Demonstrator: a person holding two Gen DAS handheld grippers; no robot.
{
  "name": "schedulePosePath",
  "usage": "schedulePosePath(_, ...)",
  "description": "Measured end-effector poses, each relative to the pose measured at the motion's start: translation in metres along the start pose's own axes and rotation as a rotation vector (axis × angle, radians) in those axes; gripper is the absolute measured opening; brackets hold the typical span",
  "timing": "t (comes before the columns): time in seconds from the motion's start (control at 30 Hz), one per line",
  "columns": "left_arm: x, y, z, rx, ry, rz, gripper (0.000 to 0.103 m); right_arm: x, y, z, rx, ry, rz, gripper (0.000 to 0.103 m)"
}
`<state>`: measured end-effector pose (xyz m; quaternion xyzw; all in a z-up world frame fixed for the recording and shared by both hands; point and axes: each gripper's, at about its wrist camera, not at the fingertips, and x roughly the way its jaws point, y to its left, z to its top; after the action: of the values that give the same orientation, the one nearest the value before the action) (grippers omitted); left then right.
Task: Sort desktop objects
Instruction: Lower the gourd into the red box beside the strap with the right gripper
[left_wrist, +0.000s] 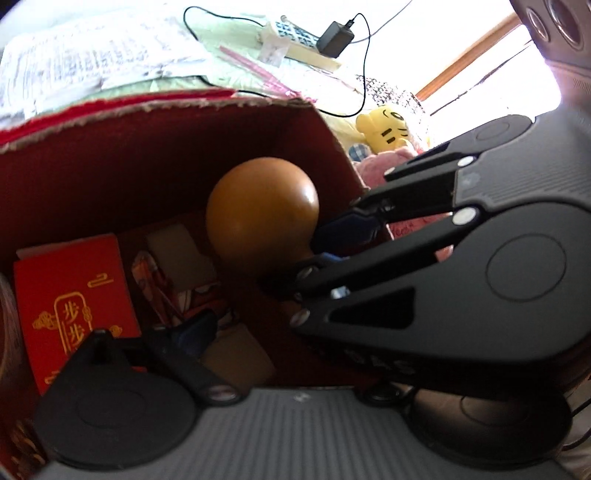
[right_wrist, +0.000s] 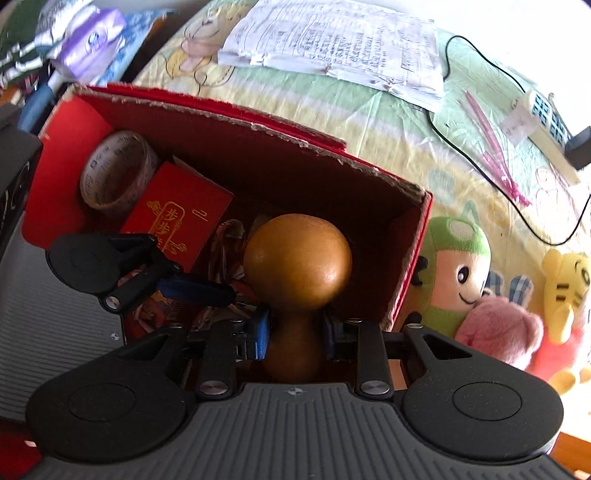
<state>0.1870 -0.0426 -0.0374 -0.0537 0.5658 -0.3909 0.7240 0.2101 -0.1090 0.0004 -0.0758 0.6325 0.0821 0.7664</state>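
A brown wooden gourd (right_wrist: 297, 262) hangs over the open red cardboard box (right_wrist: 229, 114). My right gripper (right_wrist: 297, 328) is shut on its narrow neck, blue pads on either side. In the left wrist view the same gourd (left_wrist: 262, 210) sits at the tips of the right gripper (left_wrist: 321, 243), which reaches in from the right. My left gripper (left_wrist: 280, 328) stands open low over the box (left_wrist: 184, 105), holding nothing; its right finger is hidden behind the other gripper. One of its blue-padded fingers (right_wrist: 199, 290) shows beside the gourd.
Inside the box lie a red envelope (right_wrist: 177, 221), a tape roll (right_wrist: 118, 170) and patterned packets (left_wrist: 177, 291). Plush toys (right_wrist: 458, 273) crowd the box's right side. On the bedsheet behind are papers (right_wrist: 340, 40), pink pens (right_wrist: 491, 147), a power strip (right_wrist: 543, 122) and a black cable (right_wrist: 465, 155).
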Motion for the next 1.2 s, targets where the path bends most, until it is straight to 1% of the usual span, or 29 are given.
schedulePosePath(0.2,-0.001,0.009,-0.001,-0.058,0.002,-0.036,0.098,0.007,0.004,0.007,-0.068,0.02,-0.043,0.028)
schedulePosePath(0.5,-0.002,0.007,0.0,-0.064,0.014,-0.002,0.098,0.005,0.005,0.006,-0.082,0.006,-0.057,0.028)
schedulePosePath(0.6,-0.006,0.008,0.003,-0.065,0.01,0.021,0.098,0.005,0.005,0.007,-0.088,0.004,-0.057,0.028)
schedulePosePath(1.0,-0.01,-0.002,-0.004,-0.04,-0.01,0.124,0.099,0.0,0.001,0.002,-0.099,-0.01,-0.034,0.028)
schedulePosePath(1.2,-0.012,-0.011,-0.005,-0.009,-0.019,0.187,0.099,-0.003,-0.001,-0.003,-0.096,-0.021,-0.022,0.029)
